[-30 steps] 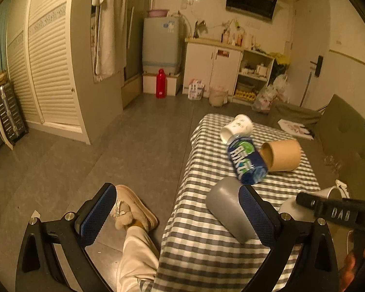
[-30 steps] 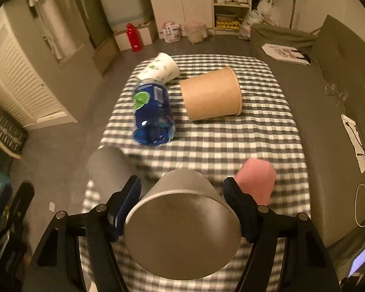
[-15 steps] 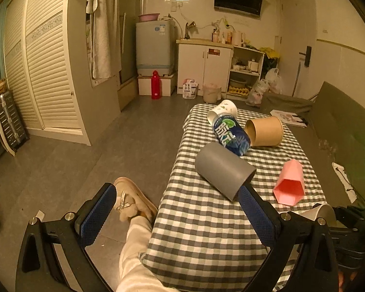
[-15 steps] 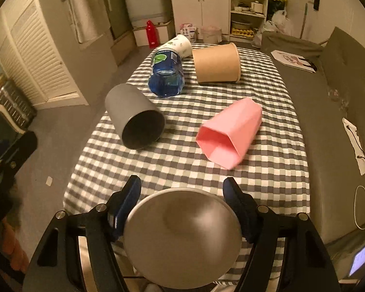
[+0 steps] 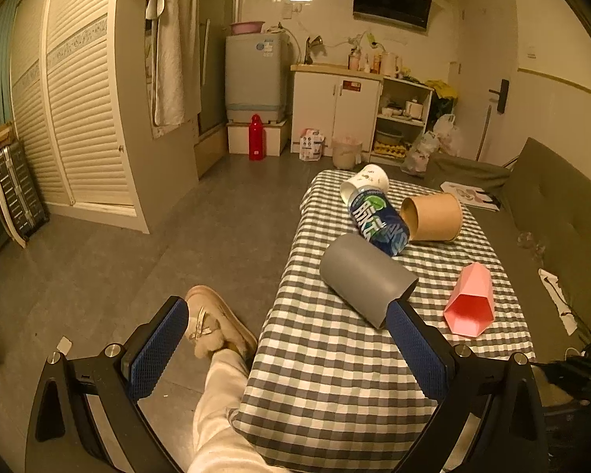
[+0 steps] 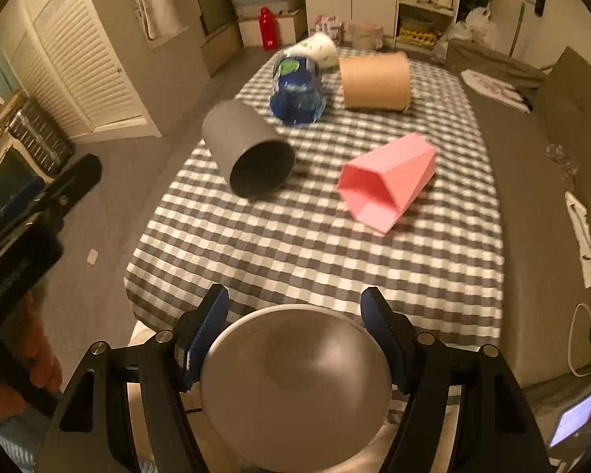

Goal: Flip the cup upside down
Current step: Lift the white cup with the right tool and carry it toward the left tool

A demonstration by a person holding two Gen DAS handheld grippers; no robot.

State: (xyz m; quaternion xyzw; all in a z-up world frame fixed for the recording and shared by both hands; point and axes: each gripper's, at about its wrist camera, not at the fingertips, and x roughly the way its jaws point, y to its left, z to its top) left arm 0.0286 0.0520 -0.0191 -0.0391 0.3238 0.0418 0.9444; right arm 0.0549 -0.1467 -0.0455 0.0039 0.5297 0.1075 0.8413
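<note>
Right wrist view: my right tongs (image 6: 293, 339) clamp a grey cup (image 6: 295, 386), contents unclear; left tongs (image 5: 287, 349) gape wide. Grey tumbler (image 6: 248, 153) and pink cup (image 6: 390, 179) lie tipped, seemingly empty.

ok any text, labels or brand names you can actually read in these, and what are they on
Blue can: large white Chinese characters, too distorted to read for certain.
White cup: small print, too small to read.
Washer: sticker at top, blurred.
Cabinet: red label on door, unreadable.
Paper on the sofa: printed, illegible.
Nothing else shows text.
</note>
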